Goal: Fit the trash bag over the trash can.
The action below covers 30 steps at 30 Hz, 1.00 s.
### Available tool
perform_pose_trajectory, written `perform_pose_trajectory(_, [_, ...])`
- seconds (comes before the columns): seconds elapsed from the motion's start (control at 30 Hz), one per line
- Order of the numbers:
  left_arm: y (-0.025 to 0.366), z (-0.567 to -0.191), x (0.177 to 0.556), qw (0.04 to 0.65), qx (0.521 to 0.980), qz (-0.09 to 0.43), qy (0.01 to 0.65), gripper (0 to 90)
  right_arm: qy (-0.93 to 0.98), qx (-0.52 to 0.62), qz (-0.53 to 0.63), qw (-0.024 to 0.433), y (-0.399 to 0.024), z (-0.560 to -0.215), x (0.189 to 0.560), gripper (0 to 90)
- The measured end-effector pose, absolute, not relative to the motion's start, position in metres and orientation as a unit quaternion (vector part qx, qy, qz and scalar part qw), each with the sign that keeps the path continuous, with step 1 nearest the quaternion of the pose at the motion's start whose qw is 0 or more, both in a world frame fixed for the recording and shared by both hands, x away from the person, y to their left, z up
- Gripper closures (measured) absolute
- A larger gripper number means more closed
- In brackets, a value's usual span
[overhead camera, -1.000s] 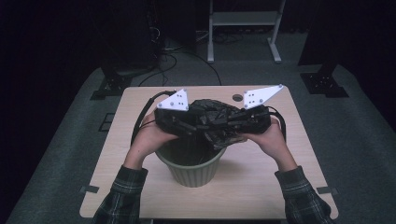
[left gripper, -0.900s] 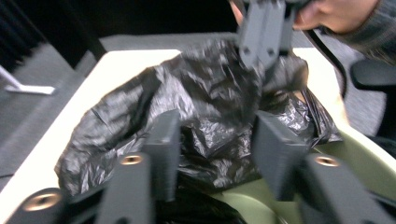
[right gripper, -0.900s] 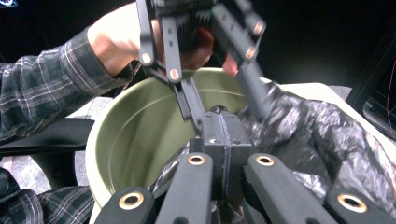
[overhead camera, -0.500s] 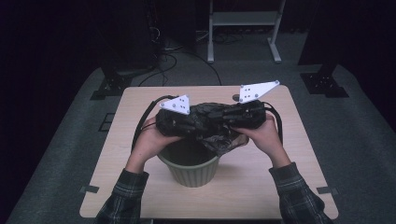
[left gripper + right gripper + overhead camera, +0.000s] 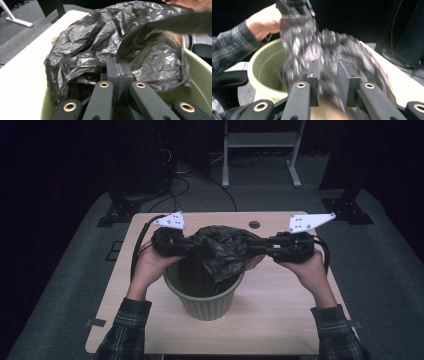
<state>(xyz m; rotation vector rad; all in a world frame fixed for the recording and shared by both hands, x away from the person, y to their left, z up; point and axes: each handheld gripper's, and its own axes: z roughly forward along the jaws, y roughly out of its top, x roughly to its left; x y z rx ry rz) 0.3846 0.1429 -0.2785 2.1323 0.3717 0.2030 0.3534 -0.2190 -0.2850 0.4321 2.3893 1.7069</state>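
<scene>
While the black bag (image 5: 222,251) hung over the green bin (image 5: 204,299), you held it from both sides.
Your left gripper (image 5: 186,245) was clamped tight on a fold of the bag just above the bin's rim. Your right gripper (image 5: 254,248) had just been opening; its jaws stood apart, the blurred bag between them but not pinched. The bin sat mid-table (image 5: 280,320), the bag's bulk bunched above its mouth.

Crumpled black plastic bag (image 5: 222,250) over green bin's (image 5: 205,302) mouth
</scene>
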Motion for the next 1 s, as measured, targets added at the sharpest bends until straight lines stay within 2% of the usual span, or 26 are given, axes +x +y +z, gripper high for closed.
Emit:
perform_pose_trajectory(0.17, [0.145, -0.279, 0.386, 0.469, 0.865, 0.082, 0.157, 90.0, 0.797, 0.178, 0.571, 0.083, -0.246, -0.303, 0.343, 65.1])
perform_pose_trajectory(0.37, [0.148, -0.277, 0.386, 0.475, 0.861, 0.086, 0.158, 90.0, 0.799, 0.207, 0.559, 0.074, -0.256, -0.326, 0.341, 59.9])
perform_pose_trajectory(0.47, [0.149, -0.276, 0.386, 0.474, 0.862, 0.087, 0.160, 90.0, 0.796, 0.226, 0.555, 0.083, -0.258, -0.335, 0.344, 56.8])
perform_pose_trajectory(0.67, [0.153, -0.276, 0.386, 0.472, 0.863, 0.084, 0.161, 90.0, 0.779, 0.252, 0.567, 0.090, -0.265, -0.339, 0.353, 57.4])
perform_pose_trajectory(0.77, [0.153, -0.278, 0.386, 0.470, 0.864, 0.082, 0.162, 90.0, 0.778, 0.242, 0.574, 0.086, -0.262, -0.336, 0.354, 66.5])
perform_pose_trajectory(0.87, [0.153, -0.278, 0.385, 0.471, 0.863, 0.083, 0.161, 90.0, 0.780, 0.224, 0.578, 0.082, -0.254, -0.334, 0.354, 86.5])
perform_pose_trajectory(0.9, [0.153, -0.279, 0.384, 0.471, 0.863, 0.084, 0.162, 90.0, 0.784, 0.216, 0.577, 0.082, -0.251, -0.333, 0.354, 90.0])
perform_pose_trajectory(1.0, [0.152, -0.278, 0.384, 0.473, 0.862, 0.084, 0.160, 90.0, 0.787, 0.193, 0.581, 0.077, -0.240, -0.328, 0.352, 90.0])
